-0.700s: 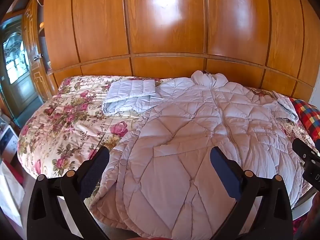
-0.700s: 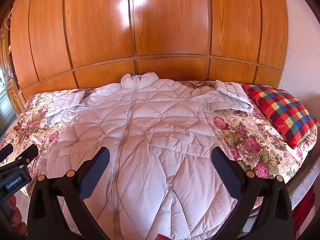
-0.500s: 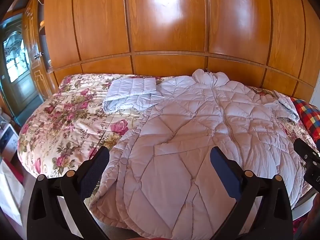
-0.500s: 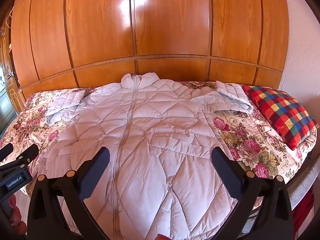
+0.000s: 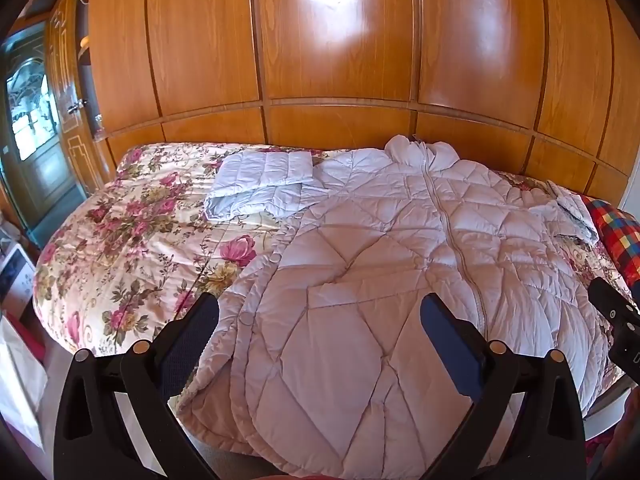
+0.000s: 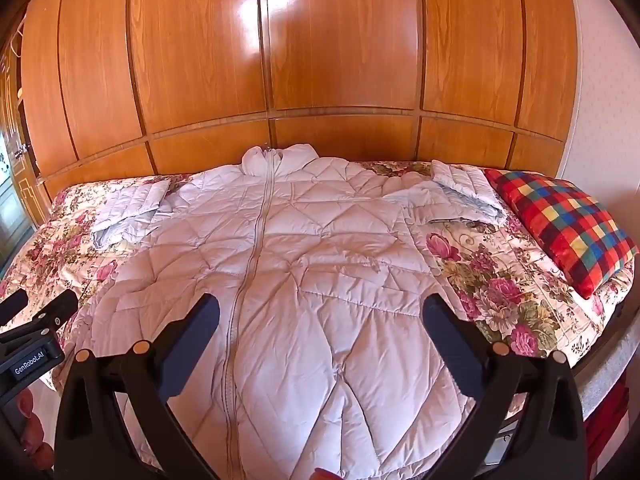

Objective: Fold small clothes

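A pale lilac quilted puffer coat lies flat and zipped on the floral bedspread, collar toward the wooden wall, both sleeves spread out to the sides; it also shows in the right wrist view. Its left sleeve and right sleeve are folded back on themselves. My left gripper is open and empty, held above the coat's lower left part. My right gripper is open and empty above the coat's lower middle.
The floral bedspread covers the bed, its near edge just below the grippers. A checked red pillow lies at the right end. A wooden panelled wardrobe stands behind the bed. A door is at the far left.
Both views have shifted very slightly; the coat lies as before and both grippers stay open.
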### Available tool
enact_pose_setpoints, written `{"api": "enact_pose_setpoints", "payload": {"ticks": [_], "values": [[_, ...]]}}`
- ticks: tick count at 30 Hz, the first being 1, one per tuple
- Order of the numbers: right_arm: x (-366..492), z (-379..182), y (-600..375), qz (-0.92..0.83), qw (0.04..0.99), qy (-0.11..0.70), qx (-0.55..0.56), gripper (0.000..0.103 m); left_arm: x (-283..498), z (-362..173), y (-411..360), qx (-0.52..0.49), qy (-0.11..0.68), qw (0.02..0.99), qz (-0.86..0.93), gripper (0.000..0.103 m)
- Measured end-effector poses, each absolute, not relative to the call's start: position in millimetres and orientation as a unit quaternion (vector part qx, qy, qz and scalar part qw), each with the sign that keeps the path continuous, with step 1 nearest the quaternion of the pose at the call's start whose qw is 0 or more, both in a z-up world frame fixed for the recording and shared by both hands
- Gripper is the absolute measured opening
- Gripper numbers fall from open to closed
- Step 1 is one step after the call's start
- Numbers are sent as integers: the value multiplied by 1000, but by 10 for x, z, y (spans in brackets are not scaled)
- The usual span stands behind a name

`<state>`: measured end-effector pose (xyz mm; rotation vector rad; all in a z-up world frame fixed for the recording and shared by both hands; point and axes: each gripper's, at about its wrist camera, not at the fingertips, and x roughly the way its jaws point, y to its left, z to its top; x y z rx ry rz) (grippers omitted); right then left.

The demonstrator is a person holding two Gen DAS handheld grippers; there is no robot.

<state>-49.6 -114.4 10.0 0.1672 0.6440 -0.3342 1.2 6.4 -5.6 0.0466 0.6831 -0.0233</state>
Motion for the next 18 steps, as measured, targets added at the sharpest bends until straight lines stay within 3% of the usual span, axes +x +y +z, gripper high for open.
{"api": "enact_pose_setpoints", "payload": {"ticks": [18], "values": [[-491,55,-1177,-161,930,319,84,101,13,-80,73,21,341,940,-13,100]]}}
